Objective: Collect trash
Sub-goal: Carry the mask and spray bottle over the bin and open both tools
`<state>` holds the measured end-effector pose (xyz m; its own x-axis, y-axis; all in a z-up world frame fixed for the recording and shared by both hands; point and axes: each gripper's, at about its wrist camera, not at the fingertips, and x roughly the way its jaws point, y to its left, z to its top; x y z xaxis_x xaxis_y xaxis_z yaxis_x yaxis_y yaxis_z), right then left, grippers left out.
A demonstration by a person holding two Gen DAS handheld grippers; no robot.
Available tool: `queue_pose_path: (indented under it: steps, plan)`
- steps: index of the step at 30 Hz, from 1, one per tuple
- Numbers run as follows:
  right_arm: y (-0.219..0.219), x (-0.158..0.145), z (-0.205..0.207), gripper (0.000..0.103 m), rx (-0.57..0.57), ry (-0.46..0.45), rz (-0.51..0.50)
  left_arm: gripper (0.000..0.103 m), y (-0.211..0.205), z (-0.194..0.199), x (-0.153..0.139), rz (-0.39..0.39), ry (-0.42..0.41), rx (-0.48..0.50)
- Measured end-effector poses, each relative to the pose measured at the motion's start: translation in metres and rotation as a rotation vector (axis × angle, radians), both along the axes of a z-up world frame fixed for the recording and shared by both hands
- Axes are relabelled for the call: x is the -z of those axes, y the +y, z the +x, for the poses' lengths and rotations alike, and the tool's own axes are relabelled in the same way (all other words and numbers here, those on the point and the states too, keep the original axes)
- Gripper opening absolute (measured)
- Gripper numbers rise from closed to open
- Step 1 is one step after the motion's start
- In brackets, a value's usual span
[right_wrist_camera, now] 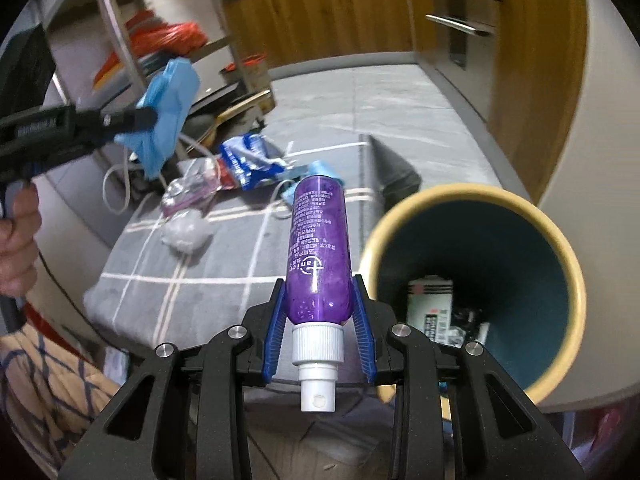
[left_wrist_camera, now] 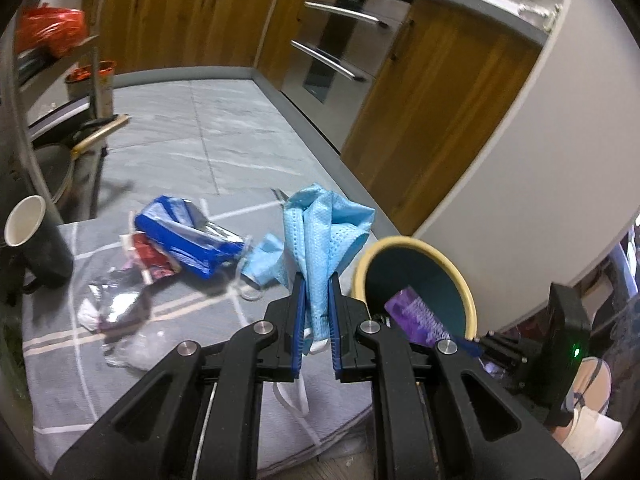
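Note:
My left gripper [left_wrist_camera: 316, 280] is shut on a light blue face mask [left_wrist_camera: 320, 224], held up above the grey checked cloth [left_wrist_camera: 60, 392]; its white ear loops dangle below the jaws. The right wrist view shows the same gripper [right_wrist_camera: 148, 114] and mask [right_wrist_camera: 168, 92] at the upper left. My right gripper [right_wrist_camera: 320, 284] is shut on a purple spray bottle [right_wrist_camera: 318, 240], white nozzle toward the camera, just left of the bin. The yellow-rimmed teal bin [right_wrist_camera: 560, 248] stands at the right with paper trash inside; in the left wrist view the bin [left_wrist_camera: 362, 264] has the purple bottle [left_wrist_camera: 416, 312] in front of its mouth.
On the cloth lie a blue wrapper [left_wrist_camera: 188, 236], a red wrapper [left_wrist_camera: 148, 256], clear plastic [left_wrist_camera: 116, 304], a second blue mask [left_wrist_camera: 264, 260] and a black cup [left_wrist_camera: 36, 240]. A person's hand [right_wrist_camera: 16, 240] grips the left tool. Wooden cabinets [left_wrist_camera: 432, 92] and a metal rack [right_wrist_camera: 116, 28] stand around.

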<state>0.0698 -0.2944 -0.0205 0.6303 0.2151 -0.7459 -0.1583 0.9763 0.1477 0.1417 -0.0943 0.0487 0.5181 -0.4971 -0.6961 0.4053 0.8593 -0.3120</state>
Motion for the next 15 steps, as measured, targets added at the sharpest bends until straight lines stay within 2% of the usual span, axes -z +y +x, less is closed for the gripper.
queue_pose_path:
  steps: [15]
  plan:
    - [-0.07, 0.012, -0.011, 0.034, 0.19, 0.017, 0.045, 0.01, -0.116, -0.002, 0.047, 0.055, 0.118, 0.208]
